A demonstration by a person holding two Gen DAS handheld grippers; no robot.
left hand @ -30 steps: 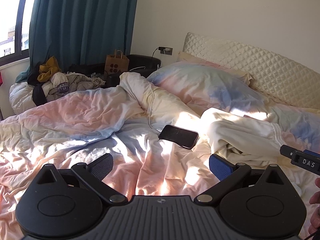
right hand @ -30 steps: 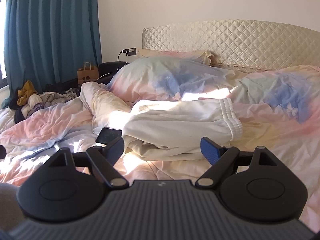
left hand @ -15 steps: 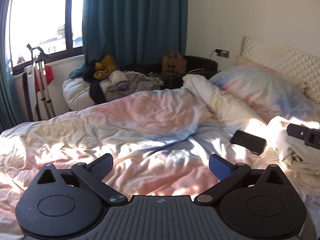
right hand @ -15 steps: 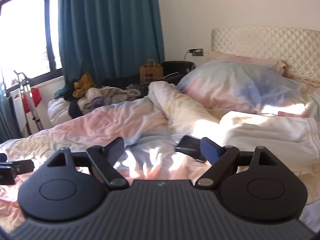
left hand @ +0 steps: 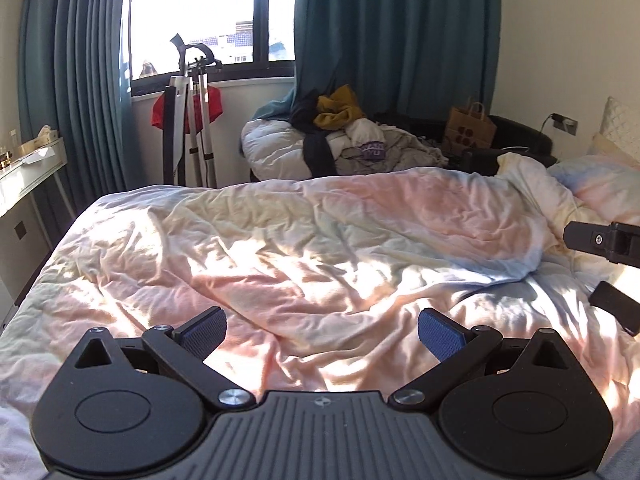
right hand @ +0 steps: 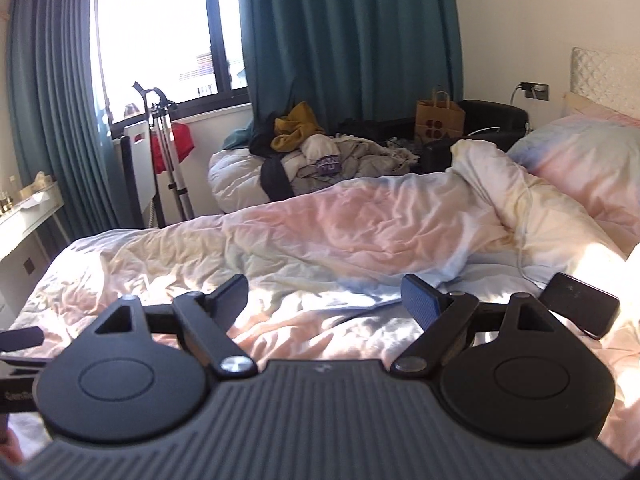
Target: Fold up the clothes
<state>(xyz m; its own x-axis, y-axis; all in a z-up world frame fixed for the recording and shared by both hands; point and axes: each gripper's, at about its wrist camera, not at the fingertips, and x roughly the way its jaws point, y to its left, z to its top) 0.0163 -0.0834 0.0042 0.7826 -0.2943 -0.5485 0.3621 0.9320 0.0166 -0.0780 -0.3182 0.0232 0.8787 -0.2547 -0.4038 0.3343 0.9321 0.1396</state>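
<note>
Teal curtains [left hand: 68, 92] frame the far left; a white desk edge [left hand: 28, 168] sits below them. Next, folded crutches [left hand: 192, 120] lean at the windowsill with something red behind.

Centre: clothes pile [left hand: 344, 136] heaped on a white bundle beyond the far side of the bed — yellow, dark and grey garments, tangled. Likely the stock to be folded. No garment lies on the rumpled pastel duvet [left hand: 300, 248] in either view.

Near edge: left gripper [left hand: 322, 330] jaws spread wide, nothing between the blue pads, only duvet beneath. Right gripper [right hand: 324, 298] likewise spread and empty, hovering over the bedding.

Right: paper bag [left hand: 468, 128], pillow [right hand: 580, 156], and a dark phone [right hand: 580, 304] lying on the duvet just beside the right gripper's outer finger.

Judgement: step in hand looks like fetching a garment; both tools point toward the pile. Next move calls for a reach across the bed, pinching a single piece free of the tangle and bringing it onto a flat stretch of duvet, clear of the phone.
</note>
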